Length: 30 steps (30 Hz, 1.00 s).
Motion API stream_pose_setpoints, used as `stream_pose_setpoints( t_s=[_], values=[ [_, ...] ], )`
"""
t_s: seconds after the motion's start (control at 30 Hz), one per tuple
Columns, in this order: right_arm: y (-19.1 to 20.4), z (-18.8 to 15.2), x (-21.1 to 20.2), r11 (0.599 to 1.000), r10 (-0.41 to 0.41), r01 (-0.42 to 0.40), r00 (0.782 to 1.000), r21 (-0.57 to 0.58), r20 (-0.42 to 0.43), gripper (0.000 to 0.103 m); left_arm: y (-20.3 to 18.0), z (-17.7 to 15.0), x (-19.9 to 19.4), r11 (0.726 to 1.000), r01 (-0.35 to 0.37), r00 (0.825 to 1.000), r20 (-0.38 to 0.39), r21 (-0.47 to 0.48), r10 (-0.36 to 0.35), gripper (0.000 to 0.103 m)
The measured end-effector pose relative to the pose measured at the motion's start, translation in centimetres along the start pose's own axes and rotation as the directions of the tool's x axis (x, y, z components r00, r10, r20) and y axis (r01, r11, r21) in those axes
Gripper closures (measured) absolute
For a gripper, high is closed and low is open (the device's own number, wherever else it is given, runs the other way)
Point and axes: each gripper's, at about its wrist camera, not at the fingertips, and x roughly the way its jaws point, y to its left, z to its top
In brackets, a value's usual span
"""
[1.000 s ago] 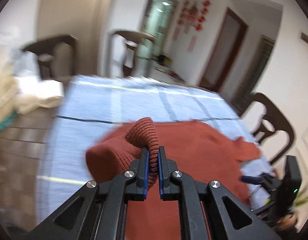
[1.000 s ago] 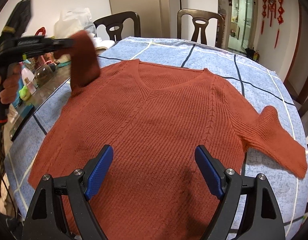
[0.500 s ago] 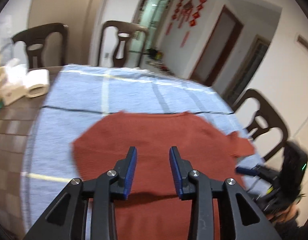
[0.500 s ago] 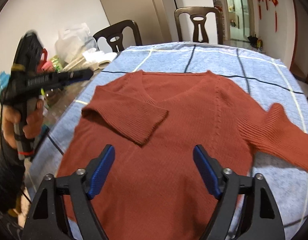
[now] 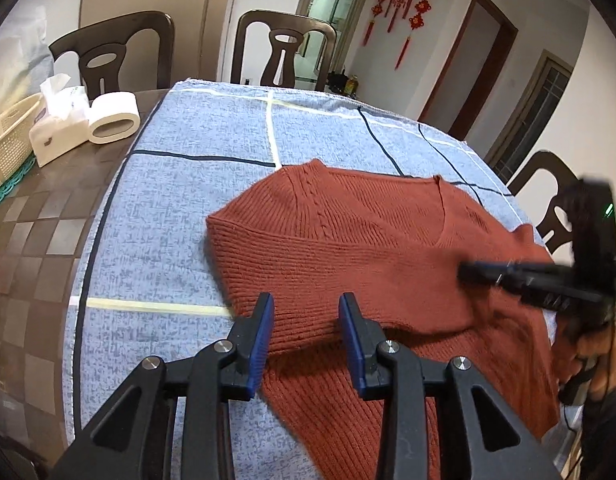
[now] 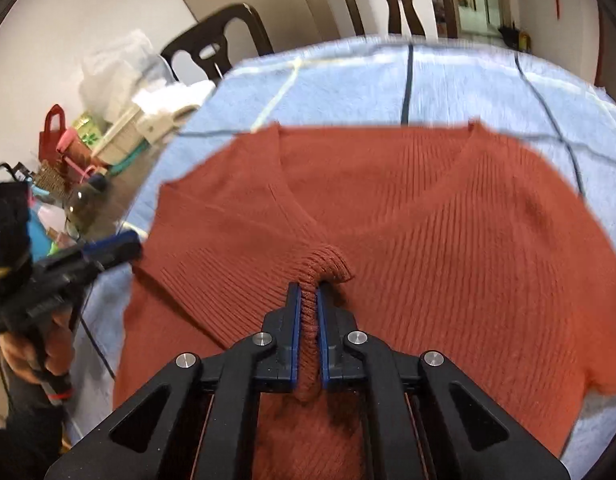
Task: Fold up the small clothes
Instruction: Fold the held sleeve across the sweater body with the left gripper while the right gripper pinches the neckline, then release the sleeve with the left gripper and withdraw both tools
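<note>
Since half a second ago, the right gripper [image 6: 306,304] has clamped the right sleeve cuff [image 6: 328,266] over the sweater [image 5: 348,232] on the blue cloth [image 5: 227,128]. The left gripper [image 5: 305,332] hangs open, empty, near the folded left sleeve; the cuff should travel leftward across the chest.

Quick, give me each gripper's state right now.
Left gripper: open, holding nothing, over the folded sleeve.
Right gripper: shut on the sweater's ribbed cuff.
</note>
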Motion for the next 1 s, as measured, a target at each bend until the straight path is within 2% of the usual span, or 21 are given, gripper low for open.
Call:
stream_pose_setpoints(
  t_s=[0.07,0.17,0.23,0.3,0.37,0.5,0.63,0.73,1.0],
  values=[
    [0.1,0.8,-0.8,1.0,0.017,-0.017,0.999,-0.003,0.028,0.096,-0.4,-0.2,0.4,1.0,0.0,1.0,-0.009,0.014,0.001,0.067],
    [-0.3,1.8,-0.7,1.0,-0.005,0.006,0.999,-0.018,0.042,0.096,-0.9,-0.8,1.3,0.999,-0.011,0.999,-0.032,0.04,0.012,0.067],
    [-1.3,2.0,1.2,1.0,-0.01,0.01,1.0,-0.002,-0.013,0.094,-1.1,-1.1,1.7,0.998,-0.035,0.999,-0.029,0.056,0.037,0.067],
    [-2.4,1.6,2.8,0.998,-0.051,0.052,0.997,0.018,-0.066,0.091,-1.2,-1.0,1.7,0.997,-0.049,0.998,-0.024,0.065,0.05,0.067],
    [-2.9,1.0,2.5,0.998,-0.037,0.04,0.998,0.04,-0.054,0.088,-1.0,-1.0,1.4,0.997,-0.055,0.997,-0.043,0.05,0.057,0.067],
    [-1.7,-0.6,-0.9,1.0,-0.016,0.016,1.0,-0.009,-0.001,0.084,-1.5,-1.6,-0.2,0.994,-0.084,0.996,-0.025,0.074,0.087,0.067],
    [-0.9,-2.4,-4.2,0.998,0.015,-0.014,1.0,-0.053,0.014,0.084,-1.8,-2.2,-1.3,0.993,-0.088,0.995,-0.036,0.081,0.092,0.067],
    [-0.3,-2.6,-7.2,0.997,0.008,-0.005,0.999,-0.074,0.048,0.084,-2.3,-2.0,-2.5,0.991,-0.105,0.994,-0.027,0.086,0.108,0.067],
    [1.3,-1.0,-14.5,0.994,-0.01,0.028,0.986,-0.105,0.166,0.084,-5.3,0.6,-9.1,0.987,-0.116,0.99,0.098,0.112,0.106,0.067]
  ],
)
